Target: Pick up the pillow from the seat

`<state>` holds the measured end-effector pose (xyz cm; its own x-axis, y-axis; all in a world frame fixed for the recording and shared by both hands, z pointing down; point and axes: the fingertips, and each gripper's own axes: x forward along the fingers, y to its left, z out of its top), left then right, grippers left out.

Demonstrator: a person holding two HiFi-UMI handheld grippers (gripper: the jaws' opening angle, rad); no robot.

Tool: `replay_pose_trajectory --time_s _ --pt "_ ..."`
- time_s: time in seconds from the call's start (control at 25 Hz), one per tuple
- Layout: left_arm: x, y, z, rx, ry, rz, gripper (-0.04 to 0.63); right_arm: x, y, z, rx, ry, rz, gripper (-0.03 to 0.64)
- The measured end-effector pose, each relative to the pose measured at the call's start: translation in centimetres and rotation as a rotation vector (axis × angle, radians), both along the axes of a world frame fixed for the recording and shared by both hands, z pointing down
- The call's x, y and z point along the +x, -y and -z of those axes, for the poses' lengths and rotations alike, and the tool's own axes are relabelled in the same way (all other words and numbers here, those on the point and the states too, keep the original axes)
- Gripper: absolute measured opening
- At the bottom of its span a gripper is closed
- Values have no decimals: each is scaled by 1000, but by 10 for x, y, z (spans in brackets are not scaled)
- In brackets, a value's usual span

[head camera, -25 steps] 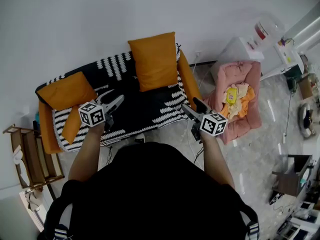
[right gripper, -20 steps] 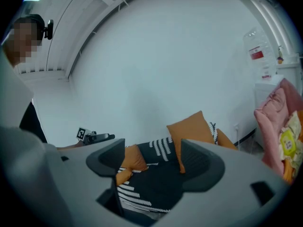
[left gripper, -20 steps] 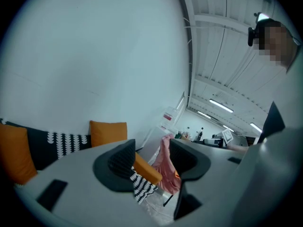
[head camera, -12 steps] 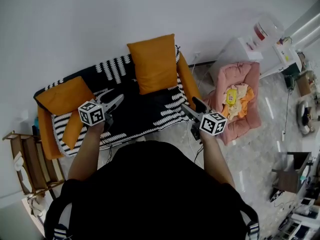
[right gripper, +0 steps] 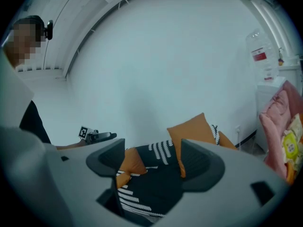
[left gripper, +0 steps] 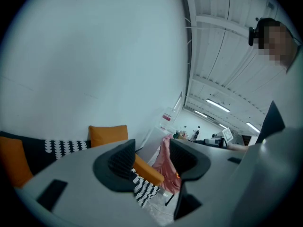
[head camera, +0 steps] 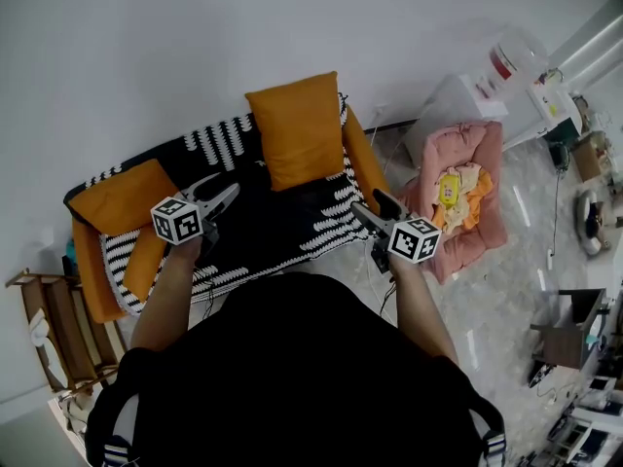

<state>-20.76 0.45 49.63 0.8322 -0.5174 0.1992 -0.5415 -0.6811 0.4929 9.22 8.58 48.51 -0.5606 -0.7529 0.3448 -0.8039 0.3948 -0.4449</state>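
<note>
Lining a white wall (head camera: pixel 146 47), the sofa (head camera: pixel 282 230) carries the pillow (head camera: pixel 302 129) — left gripper (head camera: pixel 227 185), right gripper (head camera: pixel 366 202): jaws apart, empty.

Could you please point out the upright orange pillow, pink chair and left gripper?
upright orange pillow (head camera: pixel 304 129), head view, its centre.
pink chair (head camera: pixel 469 147), head view, bare upper padding.
left gripper (head camera: pixel 227 185), head view, between its fingertips.

I count two orange pillows, the upright pillow (head camera: pixel 303 129) and the left-end pillow (head camera: pixel 125 197), on one sofa (head camera: pixel 362 159). Beyond that I see one pink chair (head camera: pixel 467 154), one wooden shelf (head camera: pixel 54 324) and one water bottle (head camera: pixel 506 58). Two grippers show: left gripper (head camera: pixel 228 184), right gripper (head camera: pixel 365 202).
</note>
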Motion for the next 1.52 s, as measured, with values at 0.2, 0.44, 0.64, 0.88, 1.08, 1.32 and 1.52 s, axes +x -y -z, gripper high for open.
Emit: replay_pose_trajectory --time_s 0.2,0.44,0.64,0.88,1.08,1.32,1.52 --pt "-1 13 -3 -1 -2 -13 233 -3 9 -1 2 -10 -4 365" --pt "-2 32 -5 -6 -11 -26 232 -9 27 -1 5 -10 -18 365" --pt "-10 47 -9 -7 -14 -36 233 -19 40 -4 6 -9 -22 365" --pt "-19 65 -9 -9 -17 -40 233 -26 54 -5 4 -5 -37 365" --pt "-25 70 -11 -14 -12 -44 233 -32 61 -9 1 3 -40 365" --pt "-32 75 -14 -20 -13 -38 232 -39 68 -11 3 7 -36 365" --pt "-37 75 -11 -13 -15 -31 233 -38 70 -12 1 -4 -43 365"
